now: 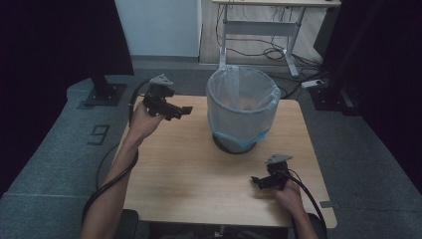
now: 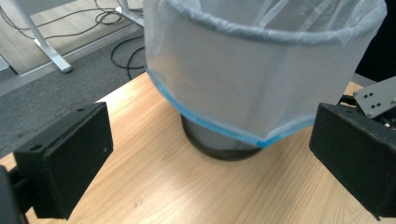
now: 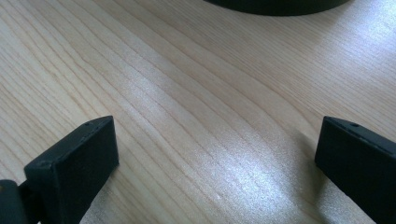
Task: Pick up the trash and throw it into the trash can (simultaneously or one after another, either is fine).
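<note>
Low at the bottom right of the high view, the right gripper [image 1: 260, 181] rests just above the pale wooden table [image 1: 189, 174], fingers wide and empty. Farther up at the left, the left gripper [image 1: 180, 112] hangs raised, fingers wide too, aimed at the round dark waste bin lined with a thin translucent plastic bag [image 1: 242, 107] in the upper middle. That liner looks light, soft and slippery; its blue-edged hem [image 2: 219, 129], hanging loose, seems the best hold.

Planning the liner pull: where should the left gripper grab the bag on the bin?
Probably the folded-over bag skirt on the bin wall facing the left gripper, coming in from the side. The film hangs loose there, ending at a blue hem above the dark base.
</note>
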The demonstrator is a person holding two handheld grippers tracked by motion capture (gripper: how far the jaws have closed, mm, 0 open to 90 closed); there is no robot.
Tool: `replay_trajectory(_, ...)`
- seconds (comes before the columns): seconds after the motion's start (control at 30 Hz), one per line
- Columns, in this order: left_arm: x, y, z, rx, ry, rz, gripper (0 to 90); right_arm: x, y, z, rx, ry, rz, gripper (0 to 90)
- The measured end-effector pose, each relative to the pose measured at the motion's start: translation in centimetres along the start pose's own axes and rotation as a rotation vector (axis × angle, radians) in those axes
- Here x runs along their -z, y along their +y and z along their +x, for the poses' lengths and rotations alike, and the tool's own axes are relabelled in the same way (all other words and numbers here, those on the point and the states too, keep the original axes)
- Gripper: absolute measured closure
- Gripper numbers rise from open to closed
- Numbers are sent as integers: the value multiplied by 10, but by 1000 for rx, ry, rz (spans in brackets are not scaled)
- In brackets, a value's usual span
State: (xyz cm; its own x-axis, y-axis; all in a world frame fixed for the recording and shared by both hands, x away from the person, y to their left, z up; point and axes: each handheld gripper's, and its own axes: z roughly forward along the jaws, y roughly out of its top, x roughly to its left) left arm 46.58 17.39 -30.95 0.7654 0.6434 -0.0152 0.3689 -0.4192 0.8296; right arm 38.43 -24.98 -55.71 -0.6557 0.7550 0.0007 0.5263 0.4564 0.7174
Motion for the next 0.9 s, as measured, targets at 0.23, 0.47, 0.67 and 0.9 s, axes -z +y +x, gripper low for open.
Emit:
replay_trajectory(0.23,10,-24,12,32,9,-19,0,0,0,0,0,0,0,0)
replay_trajectory(0.47,17,-43,19,48,16,-32,0,0,0,0,0,1,0,0)
replay_trajectory(0.67,20,-56,21,47,31,-23,0,0,0,0,0,-1,0,0)
replay_trajectory(0.9,20,-73,25,67,38,-15,0,0,0,0,-2,-2,-1,0)
